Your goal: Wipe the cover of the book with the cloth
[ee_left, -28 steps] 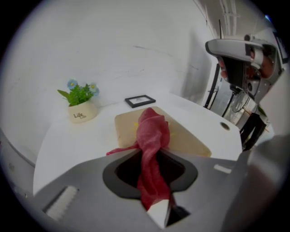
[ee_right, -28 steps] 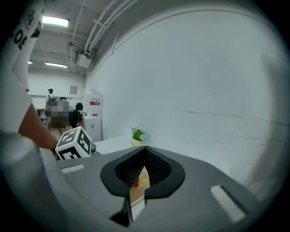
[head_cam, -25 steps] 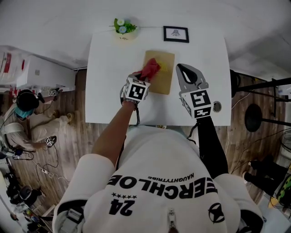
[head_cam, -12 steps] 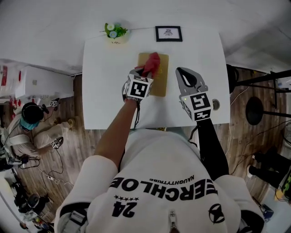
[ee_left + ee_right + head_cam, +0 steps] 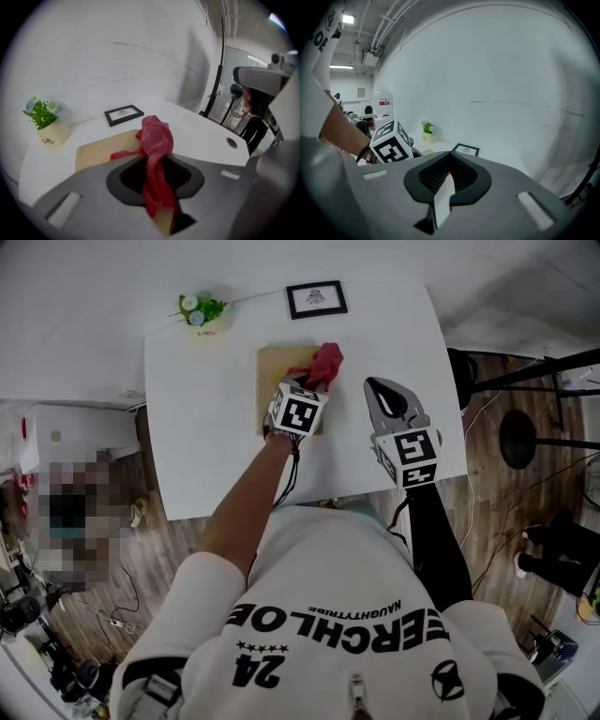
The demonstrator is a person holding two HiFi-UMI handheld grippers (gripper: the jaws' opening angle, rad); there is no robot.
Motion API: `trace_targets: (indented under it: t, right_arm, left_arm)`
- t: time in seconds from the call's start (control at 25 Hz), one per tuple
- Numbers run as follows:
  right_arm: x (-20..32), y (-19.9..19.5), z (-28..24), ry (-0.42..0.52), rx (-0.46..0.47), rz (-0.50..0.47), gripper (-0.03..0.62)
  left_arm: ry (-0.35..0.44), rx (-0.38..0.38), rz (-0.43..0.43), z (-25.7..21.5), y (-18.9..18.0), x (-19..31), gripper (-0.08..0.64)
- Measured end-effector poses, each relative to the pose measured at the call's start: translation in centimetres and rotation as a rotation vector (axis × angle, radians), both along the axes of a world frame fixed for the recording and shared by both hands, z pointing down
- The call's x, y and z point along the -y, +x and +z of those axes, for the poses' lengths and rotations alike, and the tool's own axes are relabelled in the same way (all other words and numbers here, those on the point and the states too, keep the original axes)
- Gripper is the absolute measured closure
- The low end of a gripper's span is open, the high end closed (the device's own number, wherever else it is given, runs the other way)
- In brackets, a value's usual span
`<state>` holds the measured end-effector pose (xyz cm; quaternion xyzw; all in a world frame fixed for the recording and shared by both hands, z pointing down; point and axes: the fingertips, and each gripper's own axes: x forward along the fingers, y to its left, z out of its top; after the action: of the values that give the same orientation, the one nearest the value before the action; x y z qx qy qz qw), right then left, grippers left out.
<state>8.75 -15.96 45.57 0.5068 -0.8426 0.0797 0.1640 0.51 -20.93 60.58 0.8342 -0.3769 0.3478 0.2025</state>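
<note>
A tan-covered book [image 5: 272, 367] [image 5: 101, 150] lies flat on the white table [image 5: 206, 437], toward its back middle. My left gripper [image 5: 314, 381] [image 5: 157, 154] is shut on the red cloth [image 5: 323, 364] [image 5: 154, 140], which bunches out past the jaw tips and hangs over the book's right part. The cloth's free end rests on the cover. My right gripper [image 5: 382, 395] [image 5: 449, 164] hovers to the right of the book, above bare table, its jaws closed together with nothing between them.
A small pot of flowers [image 5: 197, 310] [image 5: 44, 124] stands at the table's back left. A black picture frame [image 5: 316, 298] [image 5: 123, 114] lies at the back edge behind the book. A round cable hole [image 5: 231, 142] sits near the table's right edge.
My left gripper has carried the red cloth rightward and toward the back across the book's cover. The head camera has swung, shifting the table leftward in view. The right gripper holds its place.
</note>
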Motion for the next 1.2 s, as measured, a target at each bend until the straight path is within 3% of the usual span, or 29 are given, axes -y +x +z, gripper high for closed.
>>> trace_targets:
  t: [0.24,0.8,1.2]
  right_arm:
    - [0.2,-0.5,0.1,-0.004,-0.005,-0.026,0.595]
    - [1.4,-2.4,-0.9,0.026,0.005,-0.086,0.595]
    - [0.8,-2.8,-1.4,0.040,0.008,-0.103,0.595]
  left_arm:
    - [-0.002,-0.001,0.005,-0.1,-0.9,0.3,0.405]
    - [0.006,0.096,-0.281,0.9,-14.9,1.4,0.407]
    - [-0.010,0.097,-0.364,0.6,-15.9,0.6,0.408]
